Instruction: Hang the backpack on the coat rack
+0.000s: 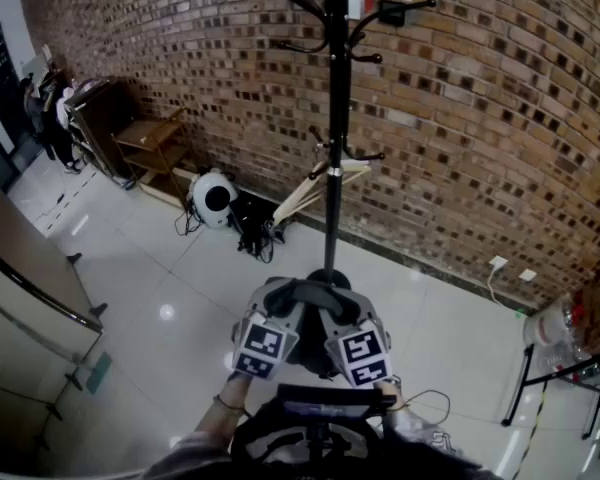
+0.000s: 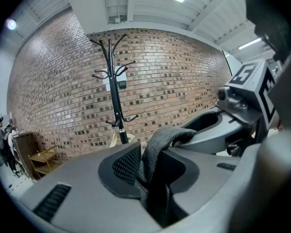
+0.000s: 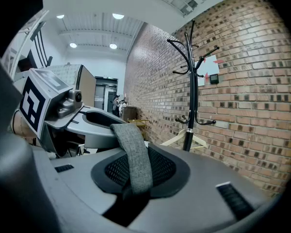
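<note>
Grey fabric of the backpack strap [image 2: 161, 141] is being pinched by the left gripper [image 2: 148, 168], whose jaws are being held nearly together on it. That same strap [image 3: 134, 155] is being clamped by the right gripper [image 3: 135, 174], its jaws likewise being kept narrow around the band. Both tools are being held side by side, just apart, with the strap being stretched as a short arch between them. Ahead, the coat rack [image 1: 333, 158] is being carried by the tiled floor [image 1: 160, 288] near the foot of the brick wall [image 1: 480, 138]. A wooden hanger [image 1: 308, 194] is being borne by 1 of its lower hooks. At the floor's wall edge, left of the rack, a white round device [image 1: 213, 199] and a wooden shelf [image 1: 152, 144] are being shown.
</note>
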